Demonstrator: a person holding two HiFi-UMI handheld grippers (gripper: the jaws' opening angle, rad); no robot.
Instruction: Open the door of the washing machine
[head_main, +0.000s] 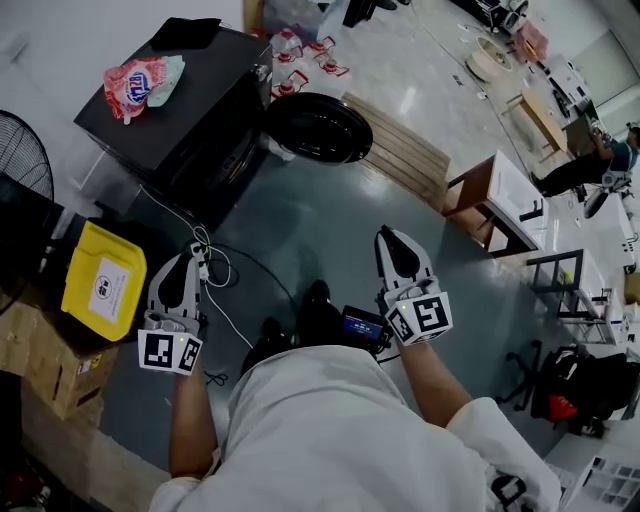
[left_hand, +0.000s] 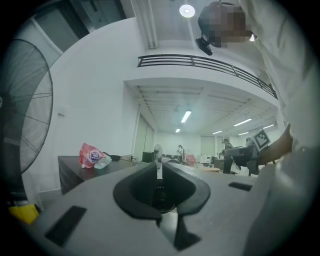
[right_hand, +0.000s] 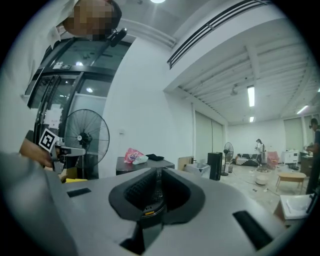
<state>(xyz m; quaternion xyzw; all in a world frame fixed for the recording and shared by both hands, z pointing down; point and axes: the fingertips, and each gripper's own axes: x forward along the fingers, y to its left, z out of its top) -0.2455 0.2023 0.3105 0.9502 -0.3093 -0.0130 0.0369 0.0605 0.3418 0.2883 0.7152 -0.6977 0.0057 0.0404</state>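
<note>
Big open lab-workshop hall, nothing homely.
Bare polished floor with a wooden pallet and work tables scattered about; strip lights on a high ceiling, railed mezzanine overhead, pedestal fan by the white wall, distant people (too small to tell more); black washing machine standing free, cardboard box nearby.

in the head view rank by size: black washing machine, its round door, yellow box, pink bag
1. black box-shaped washing machine
2. round black door and yellow plastic box look alike; unranked
3. pink plastic bag
</note>
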